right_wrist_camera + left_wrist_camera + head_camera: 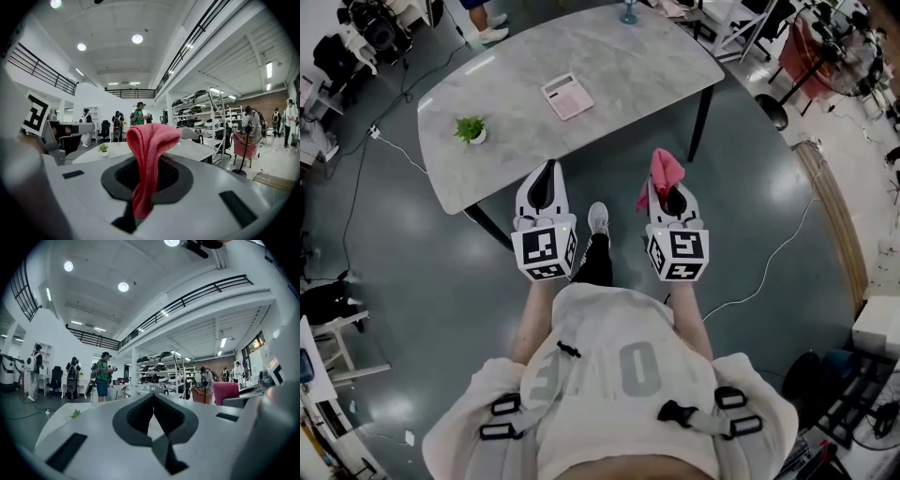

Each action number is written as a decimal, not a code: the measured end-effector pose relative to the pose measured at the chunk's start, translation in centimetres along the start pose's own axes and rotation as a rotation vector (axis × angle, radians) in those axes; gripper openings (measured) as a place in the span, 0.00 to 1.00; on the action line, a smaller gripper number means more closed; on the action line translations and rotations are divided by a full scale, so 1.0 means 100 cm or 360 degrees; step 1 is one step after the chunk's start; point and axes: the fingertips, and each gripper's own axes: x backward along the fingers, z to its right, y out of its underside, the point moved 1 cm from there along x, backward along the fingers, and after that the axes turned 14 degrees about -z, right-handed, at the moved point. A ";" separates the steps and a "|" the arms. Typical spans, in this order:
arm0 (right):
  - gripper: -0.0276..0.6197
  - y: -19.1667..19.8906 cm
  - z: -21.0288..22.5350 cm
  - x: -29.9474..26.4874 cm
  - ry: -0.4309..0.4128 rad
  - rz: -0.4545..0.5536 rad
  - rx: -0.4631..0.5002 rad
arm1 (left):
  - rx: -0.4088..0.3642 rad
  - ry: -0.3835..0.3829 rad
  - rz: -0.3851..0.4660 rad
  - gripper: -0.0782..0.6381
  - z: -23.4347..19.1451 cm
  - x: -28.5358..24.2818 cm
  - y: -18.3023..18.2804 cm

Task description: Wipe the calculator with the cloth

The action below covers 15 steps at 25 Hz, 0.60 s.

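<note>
A pink calculator (567, 96) lies flat near the middle of the grey marble table (525, 66). I stand a step back from the table's near edge. My right gripper (664, 184) is shut on a red-pink cloth (662, 175), which stands bunched up between its jaws (149, 154). My left gripper (547, 175) is shut with nothing in it; its jaws meet in a thin line in the left gripper view (153, 399). Both grippers are held level over the floor, short of the table, pointing toward it.
A small potted plant (471, 129) stands near the table's left front corner (103, 149). A blue-green object (628, 13) stands at the far edge. Cables (389, 145) trail on the dark floor. Several people (103, 376) stand beyond the table; a red chair (225, 392) stands at the right.
</note>
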 end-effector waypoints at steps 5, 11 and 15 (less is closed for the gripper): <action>0.13 -0.040 0.020 -0.062 -0.0024 -0.0032 0.0048 | 0.0024 -0.0020 -0.0036 0.14 -0.019 -0.068 -0.018; 0.13 -0.105 0.030 -0.161 -0.0107 -0.0055 0.0163 | 0.0077 -0.0105 -0.0074 0.14 -0.071 -0.156 -0.047; 0.13 -0.145 0.030 -0.230 -0.0188 -0.0075 0.0217 | 0.0150 -0.0170 -0.0080 0.14 -0.115 -0.213 -0.059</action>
